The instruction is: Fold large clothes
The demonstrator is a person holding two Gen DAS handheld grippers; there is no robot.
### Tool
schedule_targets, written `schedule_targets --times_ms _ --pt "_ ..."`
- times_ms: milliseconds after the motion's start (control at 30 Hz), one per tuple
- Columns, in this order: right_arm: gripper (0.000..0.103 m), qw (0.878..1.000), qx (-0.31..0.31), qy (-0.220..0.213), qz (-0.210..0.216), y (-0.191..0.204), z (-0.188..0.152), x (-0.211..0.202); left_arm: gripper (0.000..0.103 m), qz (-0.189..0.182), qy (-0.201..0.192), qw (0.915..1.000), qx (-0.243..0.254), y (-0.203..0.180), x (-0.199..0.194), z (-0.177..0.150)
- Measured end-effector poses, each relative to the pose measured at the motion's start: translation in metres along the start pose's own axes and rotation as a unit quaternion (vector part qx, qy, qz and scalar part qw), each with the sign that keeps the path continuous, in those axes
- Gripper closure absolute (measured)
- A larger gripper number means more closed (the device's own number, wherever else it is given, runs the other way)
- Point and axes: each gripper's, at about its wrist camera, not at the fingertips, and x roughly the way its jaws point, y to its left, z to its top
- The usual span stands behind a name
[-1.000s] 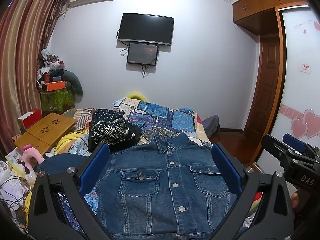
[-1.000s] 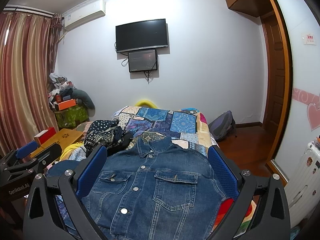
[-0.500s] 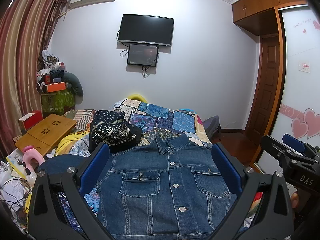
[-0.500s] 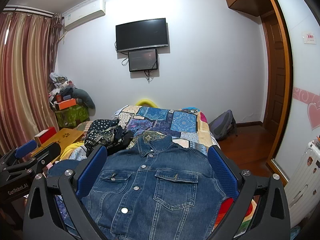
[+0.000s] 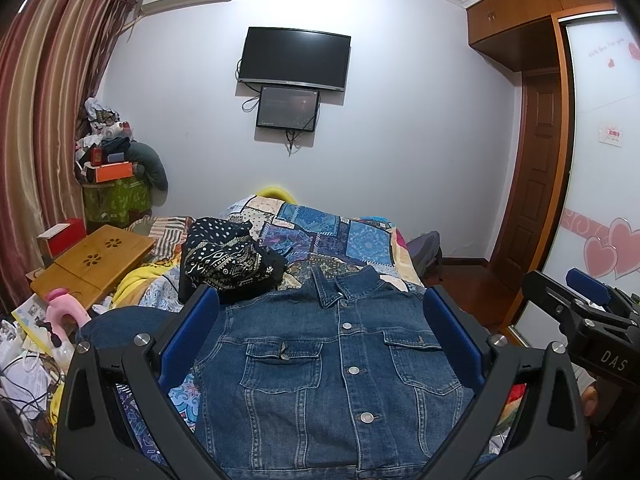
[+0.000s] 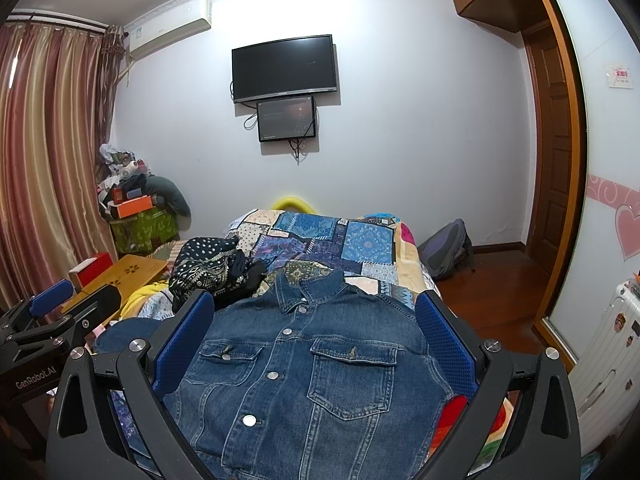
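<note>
A blue denim jacket (image 5: 332, 368) lies flat and buttoned on the bed, collar pointing away from me, sleeves tucked out of sight; a rounded denim part shows at its left (image 5: 120, 326). My left gripper (image 5: 320, 332) hovers above the jacket's chest, open, nothing between its blue pads. My right gripper (image 6: 312, 336) hangs likewise over the jacket (image 6: 304, 372), open and holding nothing. Each gripper shows at the edge of the other's view: the right one (image 5: 580, 312) at the right, the left one (image 6: 44, 316) at the left.
A patchwork quilt (image 5: 320, 232) covers the bed. A heap of dark patterned clothes (image 5: 228, 260) lies beyond the jacket's left shoulder. A wooden lap table (image 5: 92, 264) and clutter sit at the left. A backpack (image 6: 448, 248) rests on the wooden floor at the right, near a white suitcase (image 6: 604, 348).
</note>
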Motion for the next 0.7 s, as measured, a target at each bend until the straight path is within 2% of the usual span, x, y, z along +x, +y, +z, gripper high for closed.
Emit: schedule_targets --times_ms 467,700 --pt "0.003 1.0 -0.001 0.01 0.0 0.001 -0.005 0.006 0.0 0.006 0.007 0.9999 -0.007 0.007 0.009 -0.003" --pt "0.003 1.0 -0.006 0.025 -0.003 0.002 -0.003 0.019 0.0 0.027 0.017 0.9993 -0.018 0.024 0.027 -0.003"
